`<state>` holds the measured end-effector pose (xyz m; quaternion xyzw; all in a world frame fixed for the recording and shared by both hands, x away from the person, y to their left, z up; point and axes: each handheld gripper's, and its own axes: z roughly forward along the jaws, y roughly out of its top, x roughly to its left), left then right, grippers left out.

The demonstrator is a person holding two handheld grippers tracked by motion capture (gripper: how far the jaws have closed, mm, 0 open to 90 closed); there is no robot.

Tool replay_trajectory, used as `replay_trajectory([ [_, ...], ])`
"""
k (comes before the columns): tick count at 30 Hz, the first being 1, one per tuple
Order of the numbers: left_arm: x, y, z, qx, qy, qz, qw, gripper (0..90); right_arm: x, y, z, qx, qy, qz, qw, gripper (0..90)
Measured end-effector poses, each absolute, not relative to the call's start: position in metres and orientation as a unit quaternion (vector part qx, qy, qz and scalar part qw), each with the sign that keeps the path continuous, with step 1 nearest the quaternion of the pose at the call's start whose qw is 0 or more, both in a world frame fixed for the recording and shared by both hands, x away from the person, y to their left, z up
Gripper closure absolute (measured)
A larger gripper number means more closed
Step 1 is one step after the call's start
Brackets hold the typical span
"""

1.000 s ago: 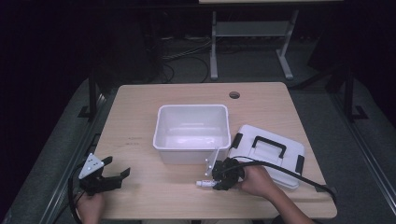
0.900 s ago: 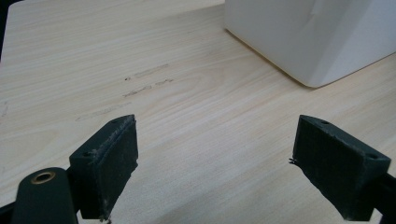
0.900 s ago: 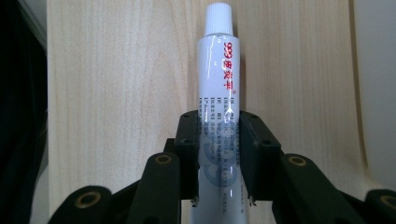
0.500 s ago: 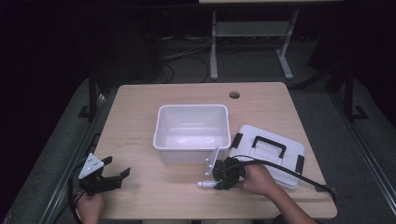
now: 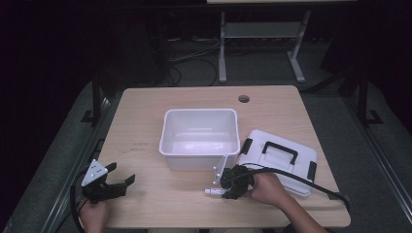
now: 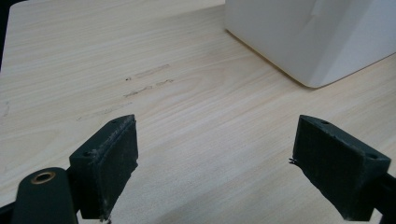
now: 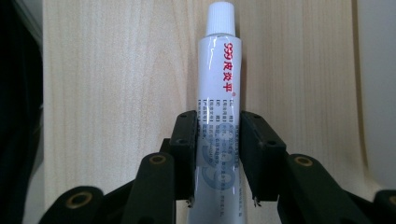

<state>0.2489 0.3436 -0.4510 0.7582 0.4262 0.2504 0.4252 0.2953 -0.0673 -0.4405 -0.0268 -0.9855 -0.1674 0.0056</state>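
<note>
Gripping a white ointment tube [image 7: 218, 93] between its two black jaws, the right gripper [image 7: 218, 140] is held low over the counter [image 5: 170, 194] near its front edge. In the right gripper view the pads sit on either side of the tube's lower half, touching its printed body; the jaws have just been opening a little, yet the tube is between them with no gap visible at either pad. The ribbed white cap points away from the gripper, and red print runs along the tube. Whether the tube rests on the wood or hangs just above it cannot be told.

High view: right gripper [image 5: 224, 190] lies just in front of the white plastic bin [image 5: 200, 155], with the tube's capped end [image 5: 213, 192] sticking out toward the left. The right hand [image 5: 265, 188] wraps the gripper body; its cable trails off to the right across the lid. The white lid [image 5: 279, 160], with a black handle and black latches, lies flat on the counter just beside the bin's right side.

Left gripper [image 5: 114, 182] is at the front left corner of the counter, well apart from the bin, held by the left hand [image 5: 92, 213]. Left gripper view: jaws stand wide apart with nothing between them, bare wood below, a corner of the bin [image 6: 317, 42] at upper right.
</note>
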Motion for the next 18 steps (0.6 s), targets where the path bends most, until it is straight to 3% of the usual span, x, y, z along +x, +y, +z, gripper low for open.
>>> replay_trajectory([
  [18, 0.249, 0.343, -0.451, 0.759, 0.425, 0.251, 0.424, 13.4, 0.292, -0.067, -0.426, -0.019, -0.985, -0.171, 0.008, 71.3],
])
